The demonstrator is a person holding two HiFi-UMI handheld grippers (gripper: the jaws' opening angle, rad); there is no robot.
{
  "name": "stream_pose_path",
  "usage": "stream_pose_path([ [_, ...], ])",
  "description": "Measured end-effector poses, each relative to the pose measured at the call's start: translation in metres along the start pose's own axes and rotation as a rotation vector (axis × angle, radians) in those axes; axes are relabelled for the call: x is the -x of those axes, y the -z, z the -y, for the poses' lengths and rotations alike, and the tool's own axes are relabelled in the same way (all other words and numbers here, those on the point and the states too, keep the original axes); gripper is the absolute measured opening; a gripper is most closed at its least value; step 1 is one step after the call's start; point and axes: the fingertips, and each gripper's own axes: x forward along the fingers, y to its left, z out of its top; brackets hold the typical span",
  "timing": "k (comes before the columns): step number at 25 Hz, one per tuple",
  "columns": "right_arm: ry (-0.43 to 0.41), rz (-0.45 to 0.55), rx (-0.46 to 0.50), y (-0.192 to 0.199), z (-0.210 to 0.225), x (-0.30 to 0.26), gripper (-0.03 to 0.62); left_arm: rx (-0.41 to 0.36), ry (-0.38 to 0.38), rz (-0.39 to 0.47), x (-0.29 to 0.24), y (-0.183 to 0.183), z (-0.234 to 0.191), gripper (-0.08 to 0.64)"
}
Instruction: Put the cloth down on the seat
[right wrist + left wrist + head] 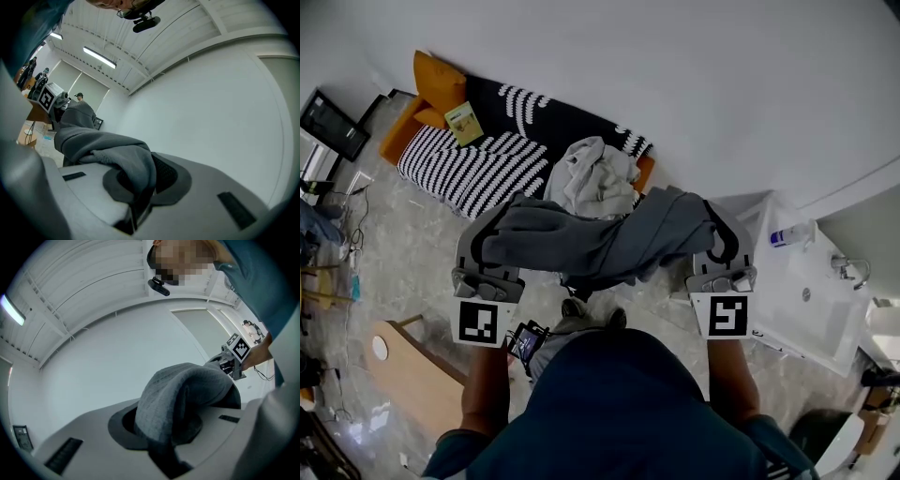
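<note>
A grey cloth [600,239] hangs stretched between my two grippers in the head view. My left gripper [492,234] is shut on its left end, and my right gripper [719,234] is shut on its right end. In the left gripper view the cloth [183,399] bulges out of the closed jaws; in the right gripper view the cloth [112,150] drapes from the closed jaws towards the other gripper [47,99]. Beyond the cloth stands the seat [473,164], a sofa with a black-and-white striped cover, against the white wall.
A pile of pale laundry [595,178] lies on the sofa's right half, with an orange cushion [436,80] and a small book [464,122] at its left end. A white sink unit [802,295] stands to the right. A wooden table [412,375] is at lower left.
</note>
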Motion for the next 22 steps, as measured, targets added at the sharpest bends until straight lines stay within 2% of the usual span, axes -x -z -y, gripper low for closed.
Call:
stream_pose_path([
  [12,0.079,-0.024,0.005,-0.008,-0.018,-0.041,0.031,-0.027,0.076,0.021,-0.025,0.014,-0.055,0.058],
  [16,0.110,-0.023,-0.005,-0.010,-0.024,-0.055,0.031,-0.008,0.099,0.034,-0.035,0.025,-0.067,0.058],
  [22,0.096,-0.057,-0.012,0.004,-0.016,-0.065,0.031,-0.005,0.105,0.028,-0.055,0.031,-0.068,0.058],
])
